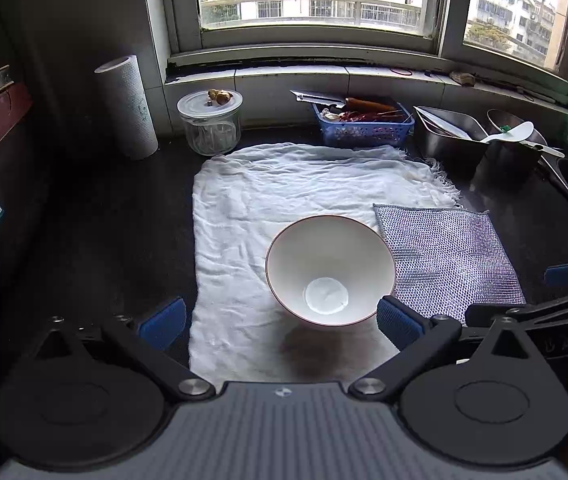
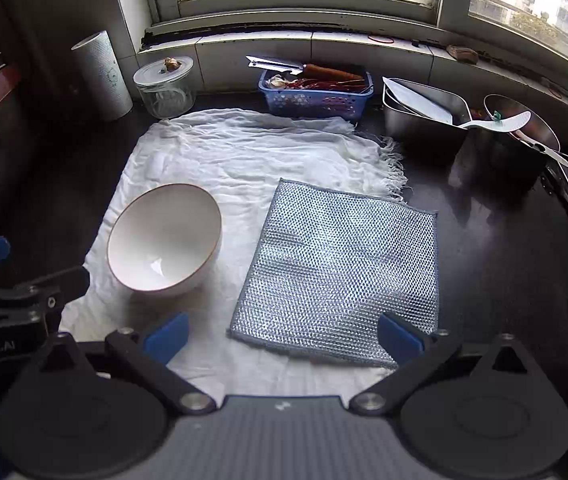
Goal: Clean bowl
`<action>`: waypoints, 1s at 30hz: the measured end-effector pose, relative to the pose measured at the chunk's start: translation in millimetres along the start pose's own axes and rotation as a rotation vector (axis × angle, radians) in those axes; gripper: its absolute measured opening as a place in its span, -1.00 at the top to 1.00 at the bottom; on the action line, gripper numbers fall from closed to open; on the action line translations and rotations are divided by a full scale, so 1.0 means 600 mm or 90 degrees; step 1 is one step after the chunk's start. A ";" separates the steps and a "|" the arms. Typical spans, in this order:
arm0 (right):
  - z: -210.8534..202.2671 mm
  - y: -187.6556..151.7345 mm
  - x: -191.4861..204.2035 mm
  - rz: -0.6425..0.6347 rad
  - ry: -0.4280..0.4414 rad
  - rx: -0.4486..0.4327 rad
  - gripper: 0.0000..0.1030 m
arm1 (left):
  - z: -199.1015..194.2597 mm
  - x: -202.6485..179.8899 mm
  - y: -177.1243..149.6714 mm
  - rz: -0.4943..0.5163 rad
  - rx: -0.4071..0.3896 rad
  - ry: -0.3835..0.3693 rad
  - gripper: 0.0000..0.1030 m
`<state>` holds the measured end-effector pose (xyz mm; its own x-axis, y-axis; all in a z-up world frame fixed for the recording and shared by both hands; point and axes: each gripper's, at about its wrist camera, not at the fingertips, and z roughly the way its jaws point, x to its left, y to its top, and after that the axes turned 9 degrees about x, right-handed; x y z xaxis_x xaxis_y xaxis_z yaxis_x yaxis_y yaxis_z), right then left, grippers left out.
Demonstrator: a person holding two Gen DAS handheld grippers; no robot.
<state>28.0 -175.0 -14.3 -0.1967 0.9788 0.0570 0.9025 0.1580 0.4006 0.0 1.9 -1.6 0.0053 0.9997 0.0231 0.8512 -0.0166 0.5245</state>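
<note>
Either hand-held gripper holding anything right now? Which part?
Nothing held. Left hand-held gripper is open around the bowl; right hand-held gripper is open over the mesh cloth.

White bowl (image 1: pixel 330 270), silver mesh cloth (image 2: pixel 340 272)

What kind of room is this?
Most likely a home kitchen counter by a window: a white bowl sits on a cloth, a scrubbing cloth lies beside it, and steel pots stand behind.

Both tools spread wide, side by side.
The left tool (image 1: pixel 279 322) and right tool (image 2: pixel 281 338) hover low, blue fingers (image 1: pixel 398 322) apart, gripping nothing.
</note>
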 end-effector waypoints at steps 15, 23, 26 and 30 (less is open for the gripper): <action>0.002 0.008 0.002 -0.003 0.004 0.000 -0.96 | 0.009 0.000 0.001 -0.003 0.014 -0.007 -0.99; 0.000 0.015 0.001 -0.007 0.002 0.000 -0.96 | 0.006 0.001 0.007 -0.016 0.013 -0.016 -0.99; 0.000 0.016 0.002 -0.006 0.002 0.000 -0.96 | 0.005 0.001 0.008 -0.015 0.011 -0.019 -0.99; 0.000 0.017 0.001 -0.006 0.002 -0.001 -0.96 | 0.002 0.000 0.012 -0.015 0.008 -0.019 -0.99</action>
<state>37.2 -173.0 -10.2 -0.2064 0.9768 0.0564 0.9001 0.1669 0.4024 6.9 1.8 0.9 0.0006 0.9999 -0.0140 0.8576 0.0067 0.5142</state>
